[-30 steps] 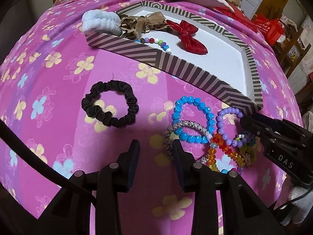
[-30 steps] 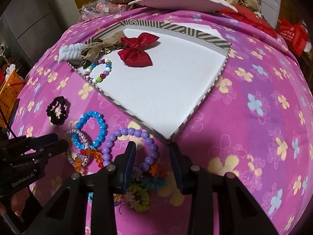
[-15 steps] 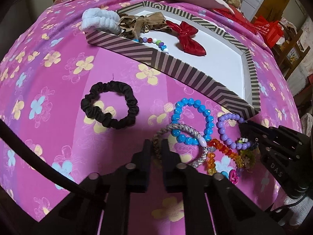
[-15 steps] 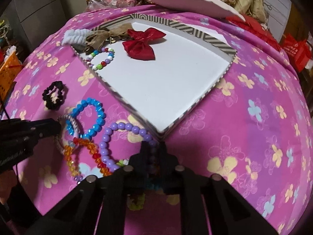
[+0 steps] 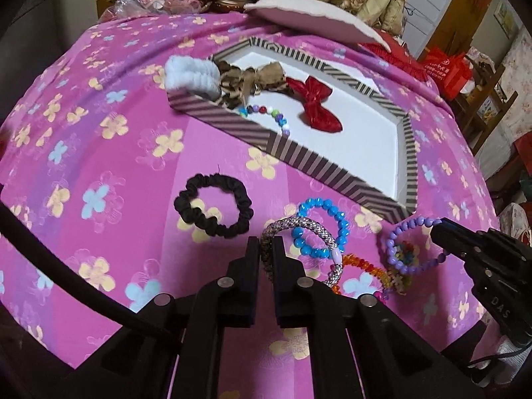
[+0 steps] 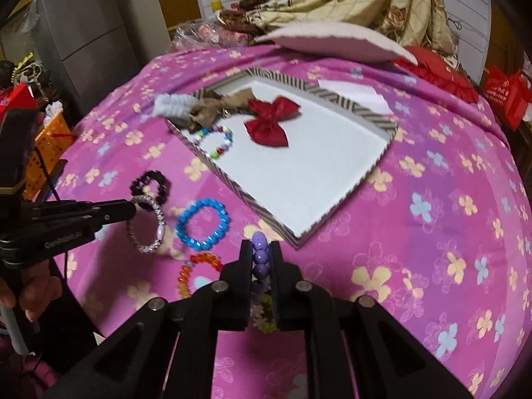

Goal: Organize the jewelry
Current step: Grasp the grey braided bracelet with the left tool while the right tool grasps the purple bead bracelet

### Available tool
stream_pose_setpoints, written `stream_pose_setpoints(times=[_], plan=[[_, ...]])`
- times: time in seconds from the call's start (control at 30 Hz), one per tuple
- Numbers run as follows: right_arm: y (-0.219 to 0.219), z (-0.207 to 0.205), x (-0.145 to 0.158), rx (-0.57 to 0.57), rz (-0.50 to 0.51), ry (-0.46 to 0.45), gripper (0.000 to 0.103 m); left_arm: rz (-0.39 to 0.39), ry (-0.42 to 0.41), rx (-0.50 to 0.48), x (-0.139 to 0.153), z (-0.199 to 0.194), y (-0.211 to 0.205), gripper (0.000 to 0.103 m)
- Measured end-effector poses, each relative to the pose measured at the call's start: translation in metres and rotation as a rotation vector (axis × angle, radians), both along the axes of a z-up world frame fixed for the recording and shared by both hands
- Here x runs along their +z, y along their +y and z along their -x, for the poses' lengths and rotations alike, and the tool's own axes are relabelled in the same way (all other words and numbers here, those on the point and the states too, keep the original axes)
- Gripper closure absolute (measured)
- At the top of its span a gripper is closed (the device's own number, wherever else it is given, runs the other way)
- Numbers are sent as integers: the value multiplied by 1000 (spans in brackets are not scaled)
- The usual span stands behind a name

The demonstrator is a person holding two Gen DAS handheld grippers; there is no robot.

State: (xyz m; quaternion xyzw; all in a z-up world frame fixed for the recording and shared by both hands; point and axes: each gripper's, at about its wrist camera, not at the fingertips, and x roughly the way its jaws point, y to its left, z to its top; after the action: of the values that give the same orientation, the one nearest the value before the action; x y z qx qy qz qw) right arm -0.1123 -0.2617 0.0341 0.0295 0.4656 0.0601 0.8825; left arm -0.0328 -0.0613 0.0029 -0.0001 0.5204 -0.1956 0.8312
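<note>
Warm, dim indoor light, colours oversaturated on the pink cloth [image 5: 99, 153]. White tray floor [image 6: 299, 173] is the brightest patch, near blown out. Soft shadow under the left tool [image 5: 266, 249]. Strong fisheye bend, dark vignette in all 4 corners. Right wrist view has motion blur on the striped tray rim and background; left wrist view is sharper.
</note>
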Motion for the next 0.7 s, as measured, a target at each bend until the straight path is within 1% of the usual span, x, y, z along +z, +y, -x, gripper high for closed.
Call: stream_pose_setpoints(times=[0.13, 0.4, 0.57, 0.7], plan=[[1, 1, 13, 7, 2, -23, 94, 10, -11, 3, 9, 0, 2, 83], [-4, -7, 36, 1, 28, -62, 94, 0, -38, 9, 22, -7, -2, 83], [-10, -22, 43, -1, 48, -66, 94, 0, -41, 11, 29, -17, -8, 83], [-16, -41, 45, -4, 55, -60, 94, -6, -50, 8, 34, -27, -18, 83]])
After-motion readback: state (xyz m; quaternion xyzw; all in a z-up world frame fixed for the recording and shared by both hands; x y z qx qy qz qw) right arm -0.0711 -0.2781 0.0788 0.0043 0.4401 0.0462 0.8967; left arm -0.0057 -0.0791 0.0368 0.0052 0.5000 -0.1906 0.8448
